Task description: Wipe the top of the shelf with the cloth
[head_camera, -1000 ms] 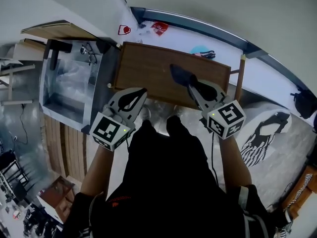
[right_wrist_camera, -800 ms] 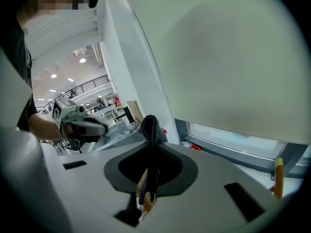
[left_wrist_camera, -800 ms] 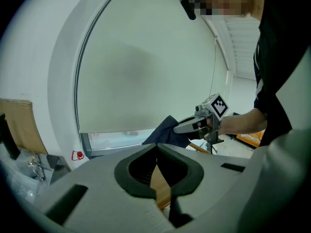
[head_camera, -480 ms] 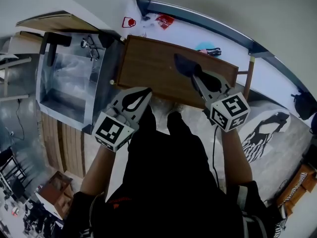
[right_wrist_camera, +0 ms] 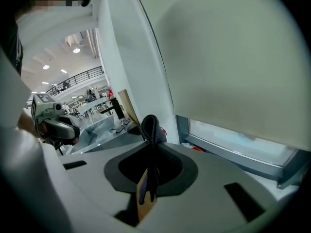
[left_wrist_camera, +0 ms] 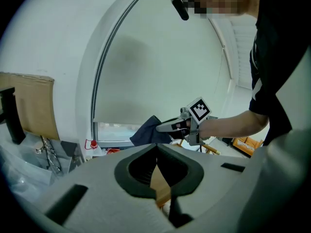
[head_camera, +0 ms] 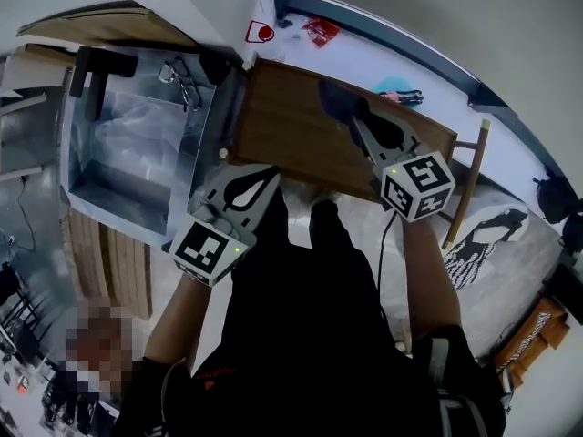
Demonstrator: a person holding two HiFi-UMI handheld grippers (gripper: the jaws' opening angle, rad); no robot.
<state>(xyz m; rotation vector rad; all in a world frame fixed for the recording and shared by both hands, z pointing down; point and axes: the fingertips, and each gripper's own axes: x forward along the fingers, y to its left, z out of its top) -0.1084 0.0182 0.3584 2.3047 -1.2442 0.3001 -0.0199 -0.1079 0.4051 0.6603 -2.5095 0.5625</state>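
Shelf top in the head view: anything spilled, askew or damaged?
Nothing stands out. The wooden shelf top looks intact, with no spill visible. The right gripper is shut on the dark cloth above it, and the left gripper is shut and empty near its front edge.

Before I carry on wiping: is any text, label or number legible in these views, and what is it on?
No readable text anywhere.
On the red-outlined sticker beyond the shelf: a red symbol, any print too small to read.
On the red packet nearby: too blurred to read.
On the cubes of the left gripper and right gripper: black-and-white square patterns only, no letters.
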